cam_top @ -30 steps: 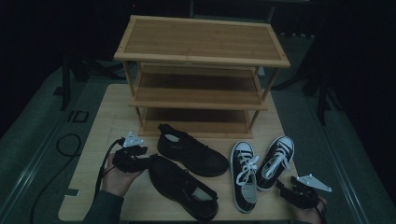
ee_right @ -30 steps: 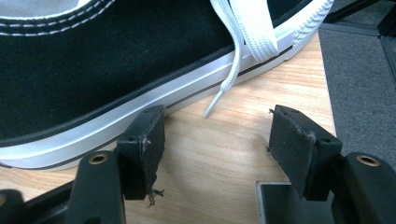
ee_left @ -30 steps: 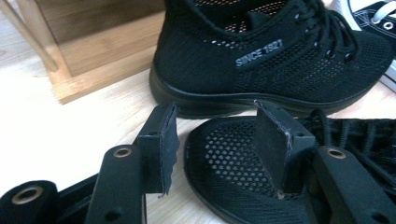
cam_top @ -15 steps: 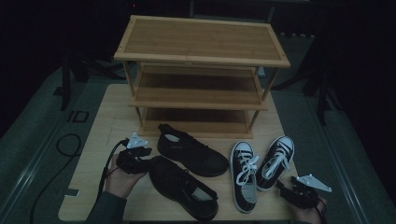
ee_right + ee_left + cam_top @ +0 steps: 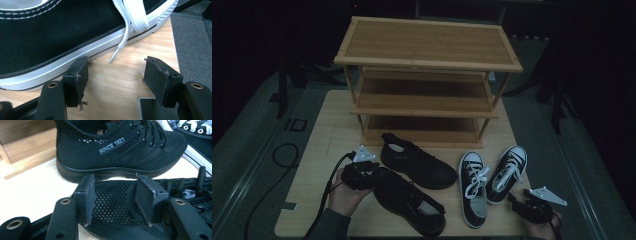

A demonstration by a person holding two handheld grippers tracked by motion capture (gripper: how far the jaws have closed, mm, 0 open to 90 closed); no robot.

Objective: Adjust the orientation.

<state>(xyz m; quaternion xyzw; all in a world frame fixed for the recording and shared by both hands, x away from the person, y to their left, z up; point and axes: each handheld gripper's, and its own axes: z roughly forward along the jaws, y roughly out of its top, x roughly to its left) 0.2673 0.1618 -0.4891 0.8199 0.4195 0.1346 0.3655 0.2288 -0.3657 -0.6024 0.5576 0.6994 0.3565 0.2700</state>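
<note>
Looking down, I see the bamboo shoe rack [image 5: 427,80] at the surface's [image 5: 327,130] back; the near black mesh shoe [image 5: 409,200] lies before it, its heel between my left tool's [image 5: 115,195] parted pads; my right tool [image 5: 113,77] gapes empty beside a sneaker [image 5: 50,32].

Four shoes [image 5: 419,165], one rack [image 5: 427,80]

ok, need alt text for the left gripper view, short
The left gripper holds its two black jaws open on either side of the mesh upper of a black shoe lying close below the camera. Behind it a second black mesh shoe, marked SINCE 1921 on its side, stands on the pale wooden table.
</note>
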